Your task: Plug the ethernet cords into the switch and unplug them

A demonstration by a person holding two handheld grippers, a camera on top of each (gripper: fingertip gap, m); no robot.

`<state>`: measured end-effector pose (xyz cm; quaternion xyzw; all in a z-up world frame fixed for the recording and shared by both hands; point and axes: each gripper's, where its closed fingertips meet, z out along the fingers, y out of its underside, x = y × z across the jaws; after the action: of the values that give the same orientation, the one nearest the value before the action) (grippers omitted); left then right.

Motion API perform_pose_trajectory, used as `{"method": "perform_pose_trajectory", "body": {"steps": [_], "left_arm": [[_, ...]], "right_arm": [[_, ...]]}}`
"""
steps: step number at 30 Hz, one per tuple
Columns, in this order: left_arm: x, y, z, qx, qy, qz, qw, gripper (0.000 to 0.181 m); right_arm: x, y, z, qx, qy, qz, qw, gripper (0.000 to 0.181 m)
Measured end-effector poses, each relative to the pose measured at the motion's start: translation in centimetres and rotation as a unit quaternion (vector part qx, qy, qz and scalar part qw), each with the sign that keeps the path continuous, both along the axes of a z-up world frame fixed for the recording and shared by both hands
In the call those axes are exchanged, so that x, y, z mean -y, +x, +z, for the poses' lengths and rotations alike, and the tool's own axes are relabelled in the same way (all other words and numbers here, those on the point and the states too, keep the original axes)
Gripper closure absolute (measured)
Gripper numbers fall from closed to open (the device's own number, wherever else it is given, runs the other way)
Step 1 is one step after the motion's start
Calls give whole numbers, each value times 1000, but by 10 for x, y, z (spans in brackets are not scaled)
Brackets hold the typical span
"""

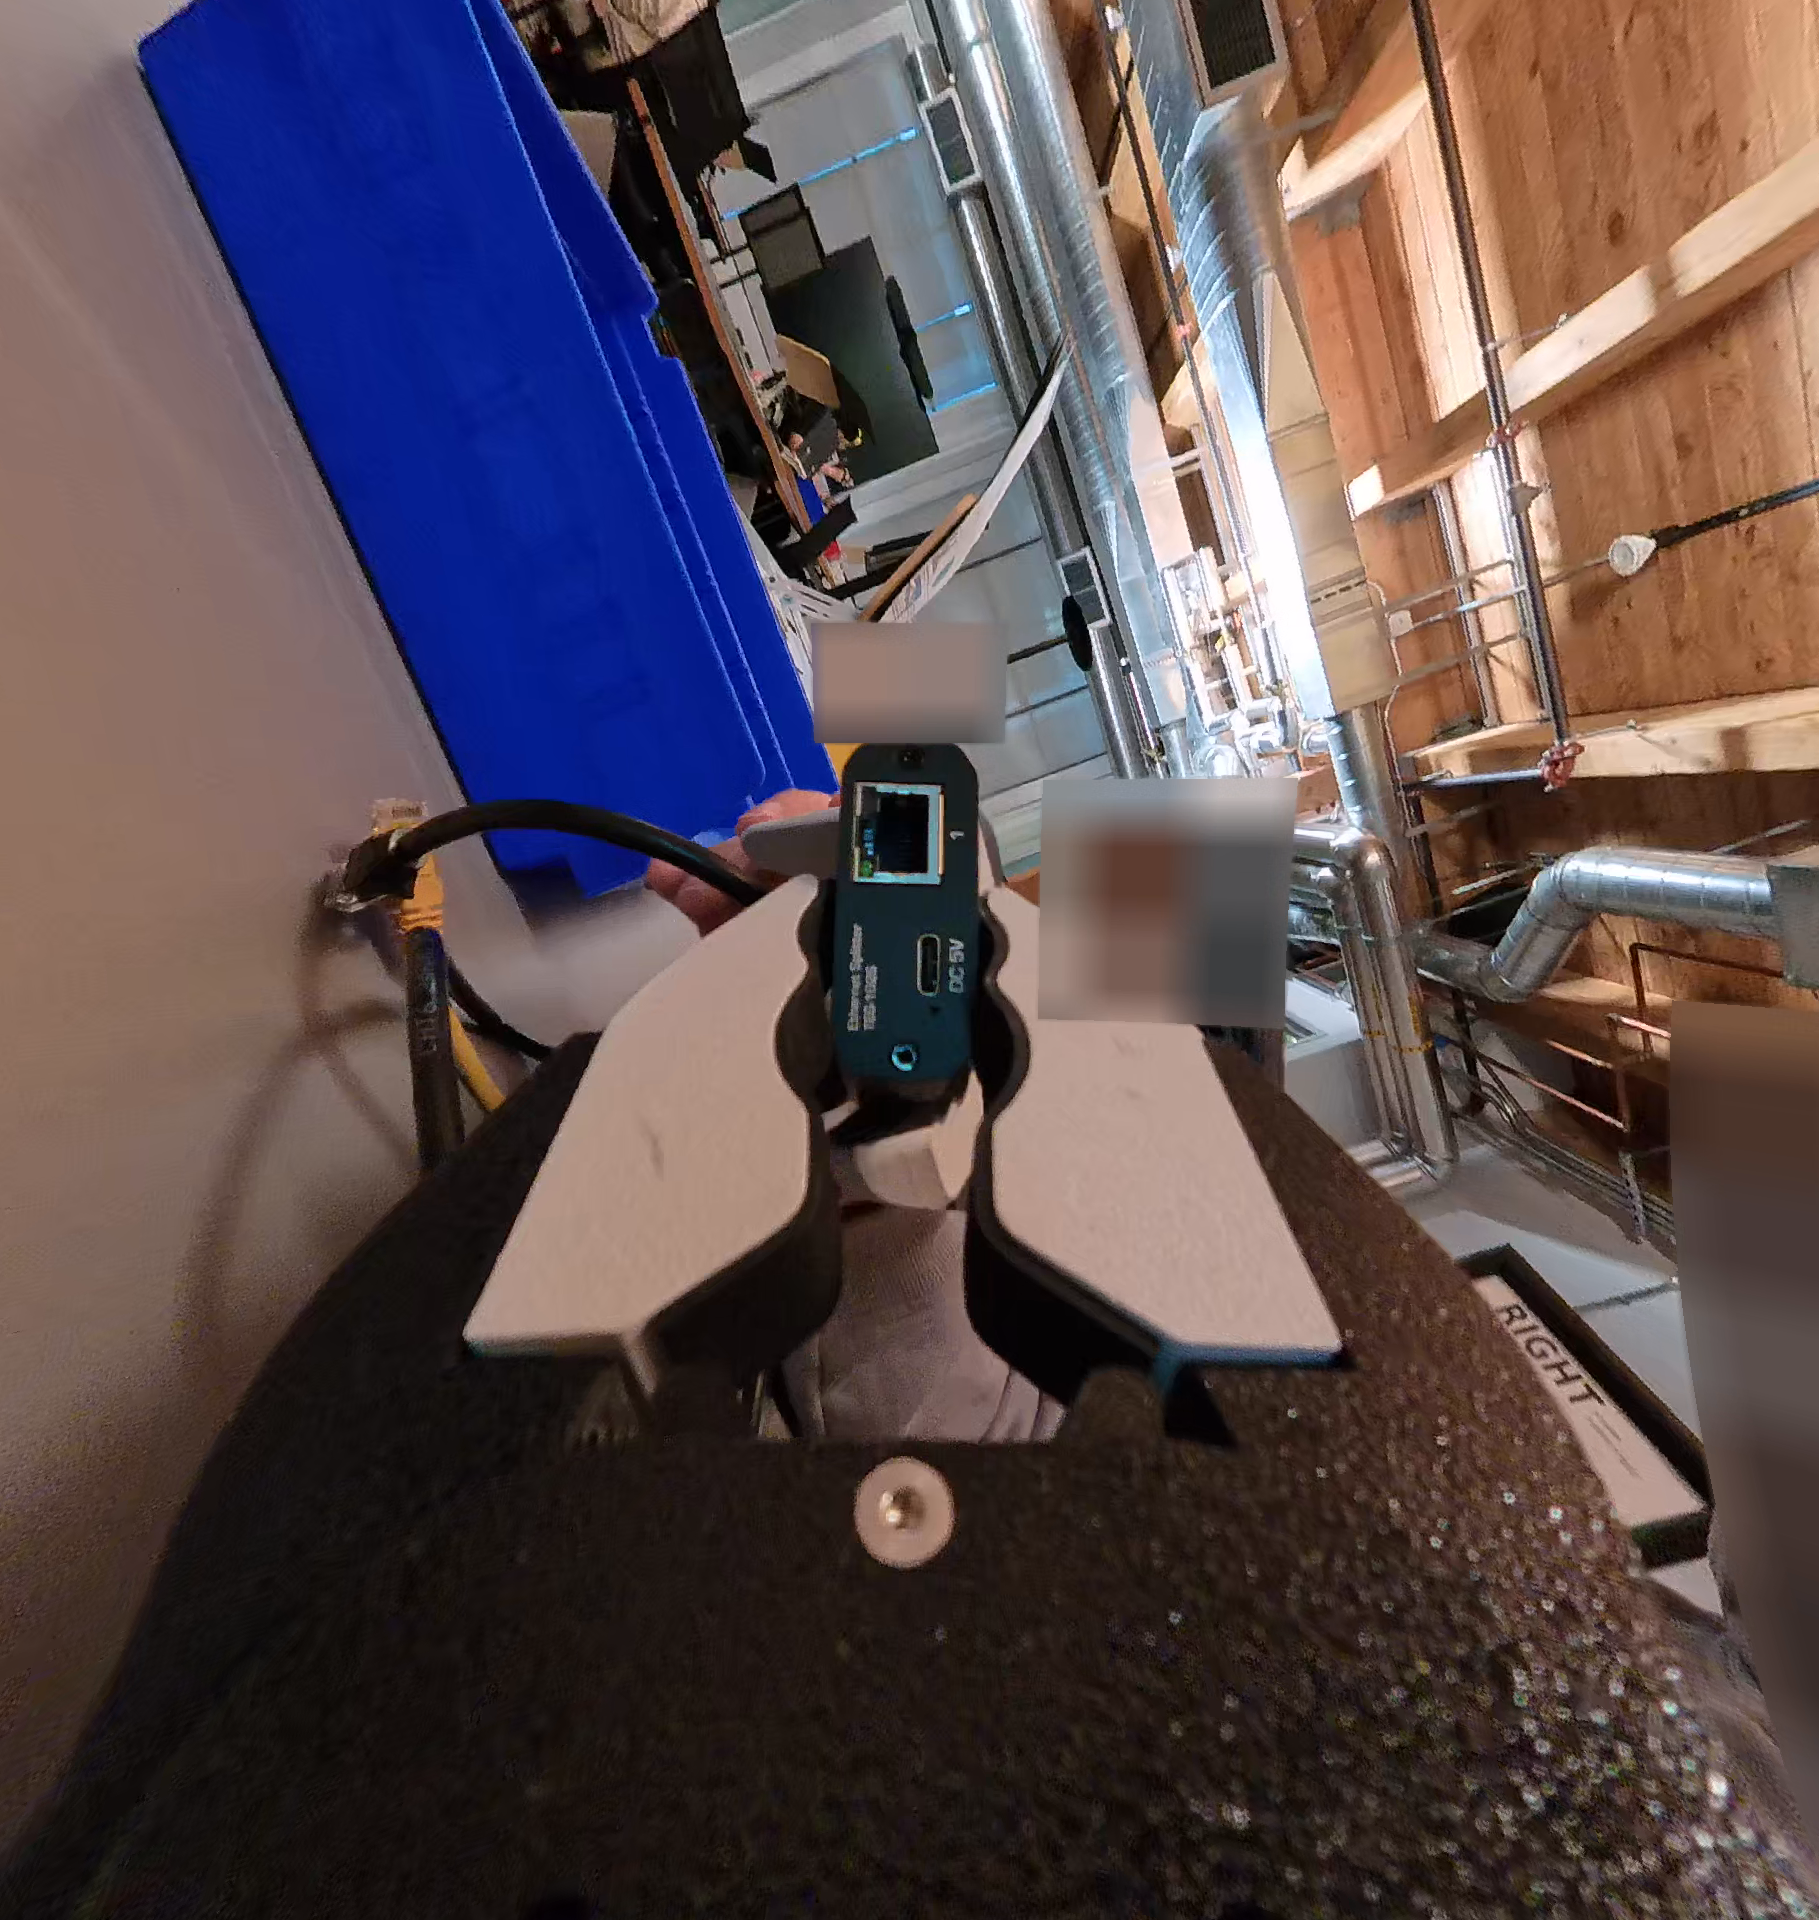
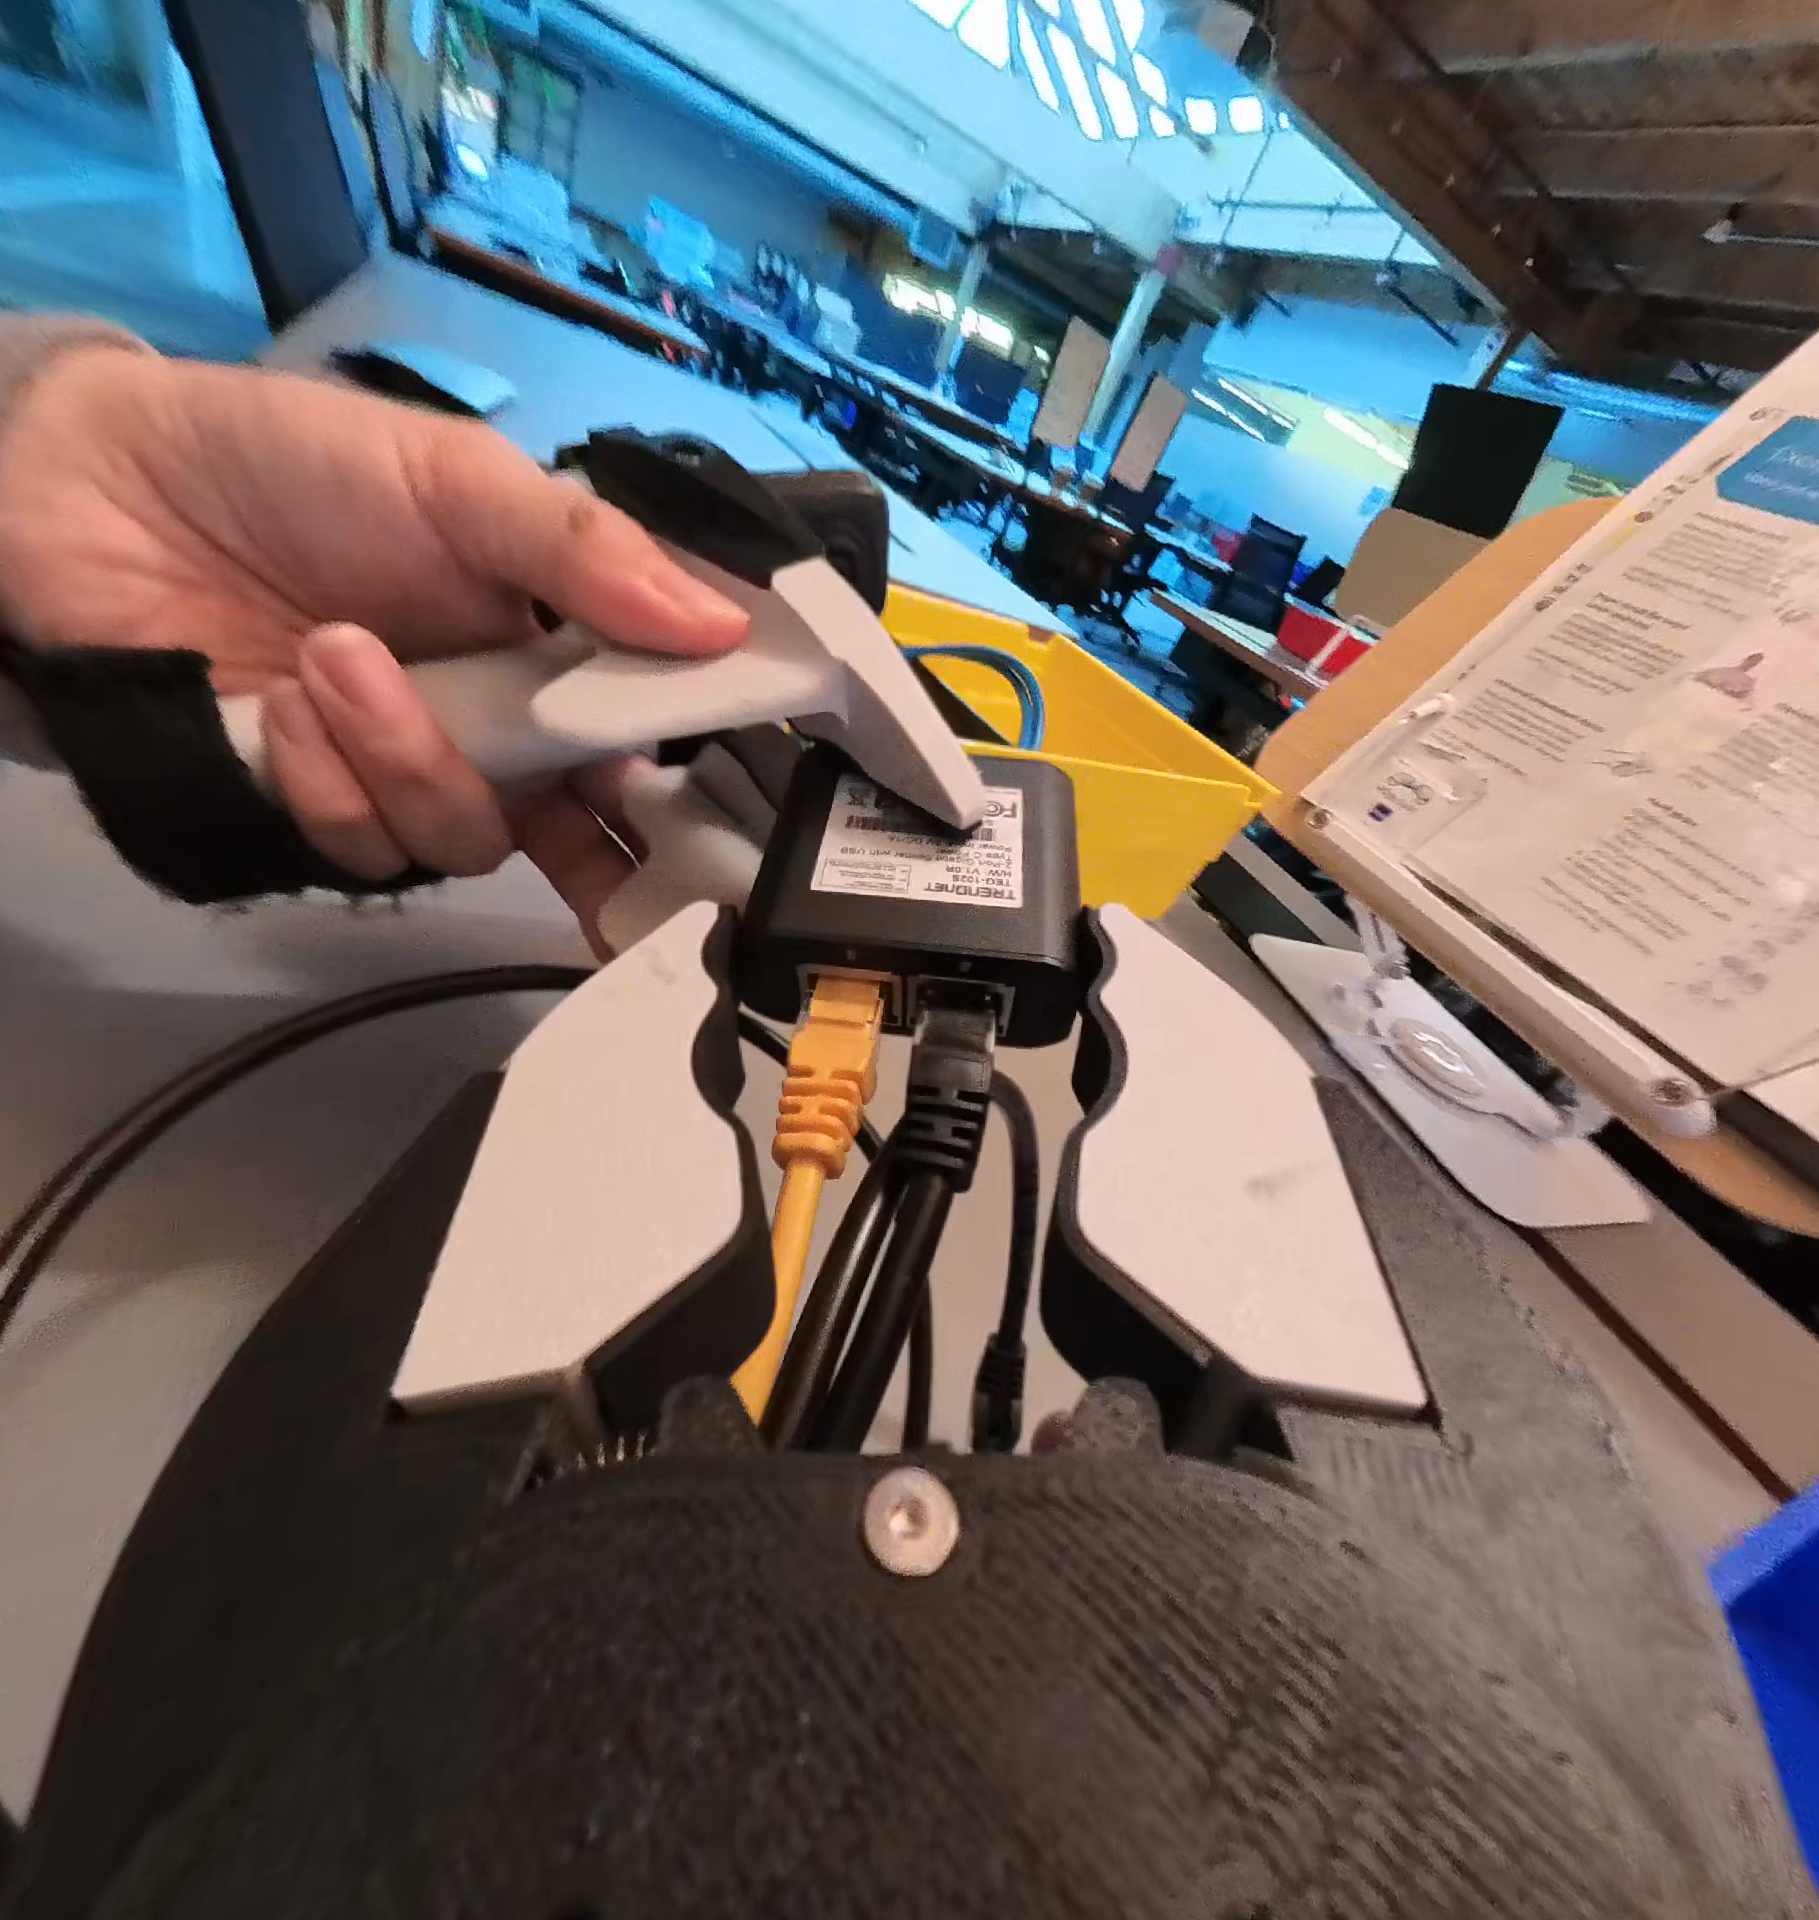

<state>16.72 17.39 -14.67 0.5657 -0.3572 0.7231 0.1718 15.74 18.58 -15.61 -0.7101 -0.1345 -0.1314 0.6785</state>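
The switch [image 1: 907, 920], a small black box, is held up off the counter [image 2: 209, 966], gripped from two ends. The left gripper [image 1: 900, 997] is clamped on its narrow end, where one empty network port, a small power socket and a round jack face that camera. The right gripper [image 2: 910, 971] stands at the opposite end, its fingers [image 2: 614, 1122] touching both sides of the box; whether they squeeze it cannot be told.

Between those fingers a yellow cord [image 2: 827, 1091] and a black cord [image 2: 946, 1101] sit plugged side by side in the two ports, their cables filling the gap back to the gripper's body. A hand [image 2: 292, 623] works the left gripper from the far side.

A yellow bin [image 2: 1123, 748] lies just behind the switch, a tilted instruction board [image 2: 1632, 727] crowds the right, and a blue bin [image 1: 437, 416] stands near the counter's far edge.
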Motion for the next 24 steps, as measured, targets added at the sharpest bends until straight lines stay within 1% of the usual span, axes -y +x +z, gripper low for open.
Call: {"method": "perform_pose_trajectory", "body": {"steps": [3,8,11,14,16,18,19,21,23,24], "left_arm": [[1,-1,1,4,-1,1,1000,159],[5,-7,0,23,41,-11,999,158],[4,-5,1,19,26,4,999,159],[8,-7,-4,12,30,-14,999,158],[11,-11,-4,39,64,-31,997,156],[8,-15,2,74,117,-36,990,151],[2,-16,7,93,141,-32,985,150],[-21,-16,26,133,179,7,975,145],[-56,-18,49,175,231,63,955,145],[-77,-19,57,184,271,94,940,145]], "right_arm": [[0,1,-1,19,-15,-7,1000,119],[3,-5,0,-14,2,40,999,119],[3,-4,0,-14,13,37,999,119],[7,-5,-5,-36,6,58,998,119],[9,-7,-5,-42,6,74,996,119],[11,-10,-3,-68,13,96,993,119],[13,-10,0,-83,23,105,991,119],[18,-6,4,-109,45,116,986,119],[23,-1,8,-125,62,119,983,119],[26,1,10,-132,71,123,981,119]]}}
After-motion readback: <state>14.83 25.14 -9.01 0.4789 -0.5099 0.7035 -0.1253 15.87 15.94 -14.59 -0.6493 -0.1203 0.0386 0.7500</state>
